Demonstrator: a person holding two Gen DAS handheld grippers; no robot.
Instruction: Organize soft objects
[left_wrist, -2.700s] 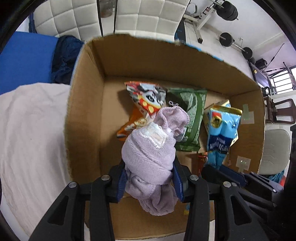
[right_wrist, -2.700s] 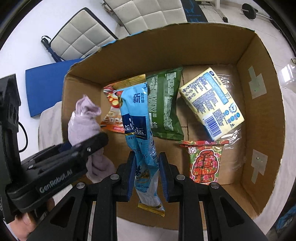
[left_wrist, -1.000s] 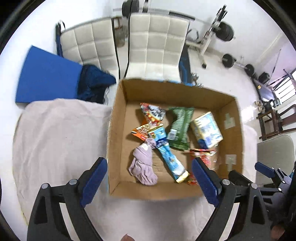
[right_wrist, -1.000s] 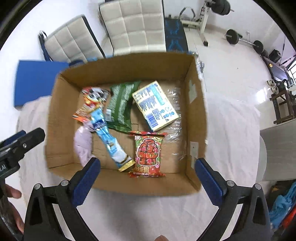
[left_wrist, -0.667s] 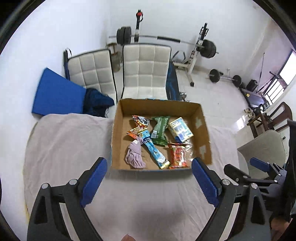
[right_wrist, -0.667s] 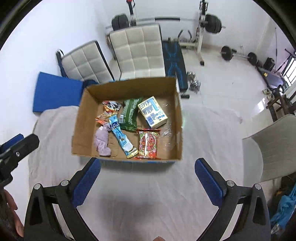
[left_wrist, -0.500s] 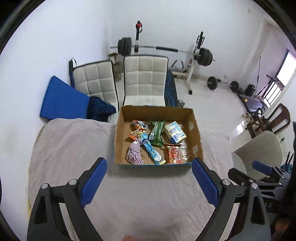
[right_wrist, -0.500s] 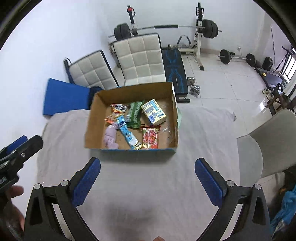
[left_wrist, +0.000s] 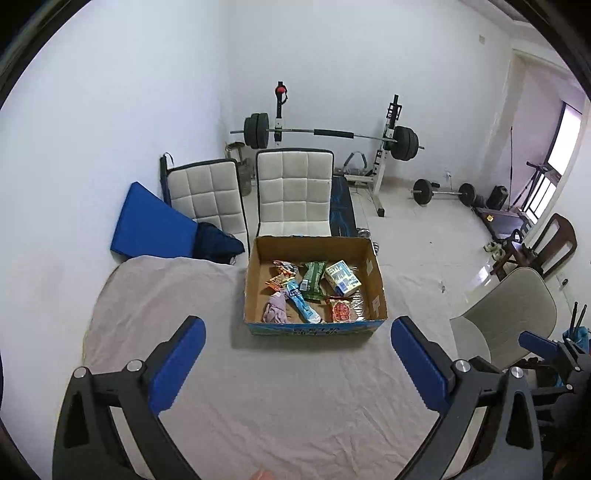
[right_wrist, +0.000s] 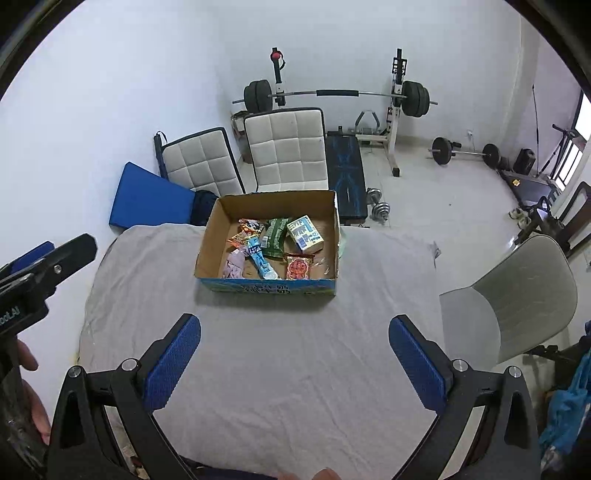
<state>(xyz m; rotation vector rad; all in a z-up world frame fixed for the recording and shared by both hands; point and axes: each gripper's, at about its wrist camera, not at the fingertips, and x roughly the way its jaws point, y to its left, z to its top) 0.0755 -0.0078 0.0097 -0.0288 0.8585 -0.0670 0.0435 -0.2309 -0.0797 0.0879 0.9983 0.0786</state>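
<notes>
White-walled home gym behind: barbell rack (left_wrist: 328, 133), two padded white chairs (left_wrist: 293, 192), blue mat (left_wrist: 151, 225) leaning at the left. Nearer, a surface (left_wrist: 295, 398) under a pale wrinkled cloth, bare except for one cardboard box (left_wrist: 314, 325) toward its far side.

Inside the box, everything soft gathered together: lilac cloth (left_wrist: 275, 308) bunched at the near left corner, long blue packet (left_wrist: 301, 301) just beside it on a slant, green packet (left_wrist: 313, 275) and orange-and-red snack bags (left_wrist: 281, 275) toward the back, pale yellow-and-blue pack (left_wrist: 342, 277) at the back right, red packet (left_wrist: 341, 309) at the near right. Nothing soft visible on the cloth outside the box.

Left gripper (left_wrist: 295, 358) well back from the box, blue fingers (left_wrist: 177, 354) spread wide, nothing between them. Right gripper (right_wrist: 295, 354) likewise released and empty, fingers (right_wrist: 417, 358) far apart, box well ahead.

Judged from this: gathering apparently finished, all items boxed, both tools clear. Left to do, at most, some tidying of the overlapping packets, if neat rows are wanted; otherwise likely complete. Anything beyond the cloth's edges not visible, so cannot rule out a stray item there.
</notes>
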